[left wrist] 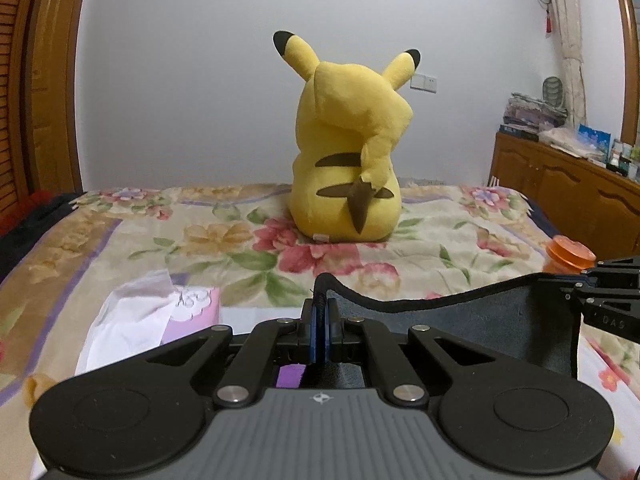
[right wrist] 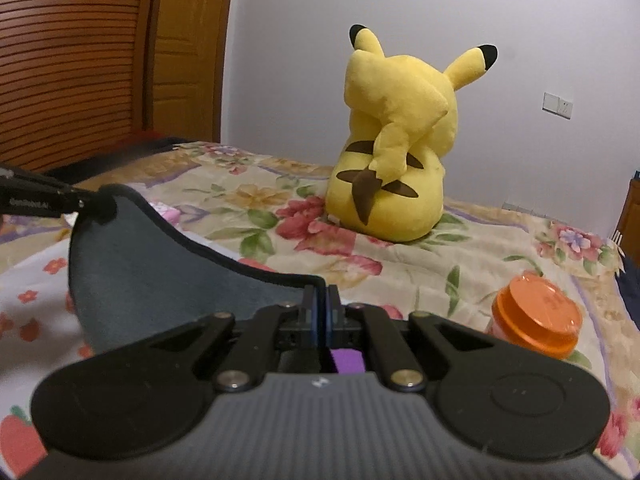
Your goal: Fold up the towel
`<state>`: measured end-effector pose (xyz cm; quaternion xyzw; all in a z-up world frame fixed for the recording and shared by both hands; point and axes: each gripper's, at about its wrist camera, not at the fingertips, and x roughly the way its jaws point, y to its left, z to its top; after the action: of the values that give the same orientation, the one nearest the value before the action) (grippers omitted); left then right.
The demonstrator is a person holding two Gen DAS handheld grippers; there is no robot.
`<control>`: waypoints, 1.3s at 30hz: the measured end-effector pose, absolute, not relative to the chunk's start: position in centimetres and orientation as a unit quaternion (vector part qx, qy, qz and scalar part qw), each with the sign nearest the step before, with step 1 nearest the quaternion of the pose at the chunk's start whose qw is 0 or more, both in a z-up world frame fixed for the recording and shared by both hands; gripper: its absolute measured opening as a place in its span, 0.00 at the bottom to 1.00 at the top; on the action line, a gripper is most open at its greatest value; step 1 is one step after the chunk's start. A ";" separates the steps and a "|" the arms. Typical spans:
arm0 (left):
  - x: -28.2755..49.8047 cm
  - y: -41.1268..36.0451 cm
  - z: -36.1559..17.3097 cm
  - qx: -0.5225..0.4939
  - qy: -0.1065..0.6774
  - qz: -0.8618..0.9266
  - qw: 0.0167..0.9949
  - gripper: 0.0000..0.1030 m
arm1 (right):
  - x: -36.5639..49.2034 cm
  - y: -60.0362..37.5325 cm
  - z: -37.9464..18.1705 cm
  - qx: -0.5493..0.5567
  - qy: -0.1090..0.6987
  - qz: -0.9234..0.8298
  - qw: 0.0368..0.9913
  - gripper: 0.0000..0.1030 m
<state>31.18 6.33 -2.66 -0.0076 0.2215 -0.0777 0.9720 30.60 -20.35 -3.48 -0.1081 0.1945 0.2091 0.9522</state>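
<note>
A dark grey towel (left wrist: 480,320) with a black hem hangs between my two grippers above the bed; it also shows in the right wrist view (right wrist: 160,280). My left gripper (left wrist: 320,304) is shut on one upper corner of it. My right gripper (right wrist: 321,296) is shut on the other upper corner. The right gripper shows at the right edge of the left wrist view (left wrist: 588,284), and the left gripper shows at the left edge of the right wrist view (right wrist: 84,202). The towel's top edge sags between them; its lower part is hidden behind the gripper bodies.
A yellow Pikachu plush (left wrist: 348,152) sits on the floral bedspread (left wrist: 200,236) ahead. A pink tissue pack (left wrist: 160,312) lies at the left. An orange-lidded jar (right wrist: 536,316) stands at the right. A wooden cabinet (left wrist: 560,192) with clutter is at the far right.
</note>
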 end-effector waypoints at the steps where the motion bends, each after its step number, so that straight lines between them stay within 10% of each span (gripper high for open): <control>1: 31.5 6.4 -2.7 -0.007 0.219 -0.075 0.973 0.07 | 30.9 -20.3 -3.5 -0.111 0.192 0.207 0.953 0.04; 39: 40.3 6.3 -10.7 0.029 0.277 -0.029 0.960 0.07 | 39.0 -19.0 -11.2 -0.113 0.235 0.156 0.953 0.05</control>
<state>40.33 6.34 -10.75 0.0293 0.2766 -0.0293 0.9601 39.03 -19.02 -11.21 -0.1133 0.2346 0.1561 0.9528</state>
